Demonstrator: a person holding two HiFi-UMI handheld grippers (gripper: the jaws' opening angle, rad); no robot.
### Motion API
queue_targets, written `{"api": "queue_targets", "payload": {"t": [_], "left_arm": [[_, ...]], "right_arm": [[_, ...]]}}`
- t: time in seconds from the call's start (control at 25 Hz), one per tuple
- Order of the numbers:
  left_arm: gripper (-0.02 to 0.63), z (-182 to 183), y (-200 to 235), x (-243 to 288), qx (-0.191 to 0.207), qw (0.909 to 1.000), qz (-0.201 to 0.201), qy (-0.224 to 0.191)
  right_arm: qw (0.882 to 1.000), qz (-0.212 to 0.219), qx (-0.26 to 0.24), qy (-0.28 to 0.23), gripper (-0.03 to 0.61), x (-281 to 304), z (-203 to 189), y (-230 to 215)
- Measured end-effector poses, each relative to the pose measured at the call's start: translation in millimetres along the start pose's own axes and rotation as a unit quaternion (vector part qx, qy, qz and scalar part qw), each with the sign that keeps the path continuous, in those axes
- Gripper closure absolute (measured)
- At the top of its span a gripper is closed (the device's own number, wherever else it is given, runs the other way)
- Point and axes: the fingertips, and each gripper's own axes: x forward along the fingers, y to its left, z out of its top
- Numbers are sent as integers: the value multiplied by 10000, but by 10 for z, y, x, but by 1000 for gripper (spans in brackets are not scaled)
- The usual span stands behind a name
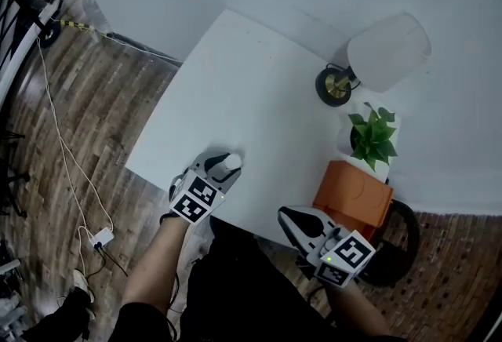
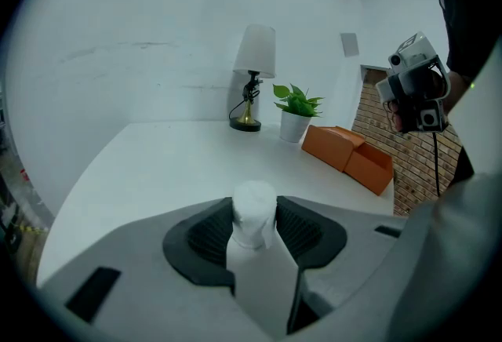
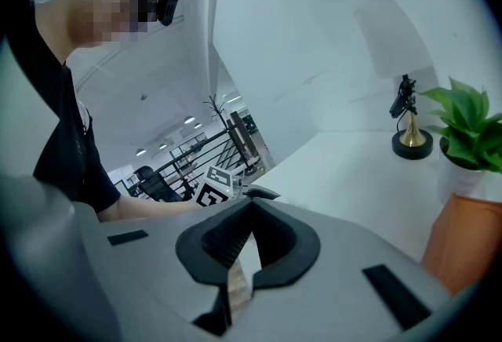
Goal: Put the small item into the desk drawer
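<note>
The small item (image 2: 255, 211), white w/ a rounded top, sits between the pads of the left tool (image 1: 223, 169), which are closed against it on both sides; it's at the near edge of the white worktop (image 1: 259, 97), whether lifted or resting I can't tell; the right tool (image 1: 289, 216) is off to the side by the orange box (image 1: 353, 195), tips together, nothing in it; lamp (image 1: 376, 58) and plant (image 1: 372, 136) stand further back. Pickup looks done, approx. the first half; no drawer shows in any view, so opening it, dropping the item in and closing are all left.
</note>
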Motion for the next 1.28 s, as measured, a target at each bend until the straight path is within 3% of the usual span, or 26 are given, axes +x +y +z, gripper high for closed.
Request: {"api": "queue_targets", "payload": {"t": [0.24, 0.48, 0.84, 1.28], "left_arm": [[436, -9, -36, 21, 82, 9999, -26, 79], [414, -107, -103, 68, 879, 9945, -455, 338], [422, 26, -108, 98, 734, 9926, -941, 236], [436, 331, -32, -155, 612, 9965, -568, -107]], "right_arm": [[9997, -197, -102, 65, 575, -174, 1, 70], [9991, -337, -182, 156, 575, -246, -39, 105], [9989, -326, -280, 162, 575, -271, -32, 181], [9981, -446, -418, 42, 575, -312, 117, 294]]}}
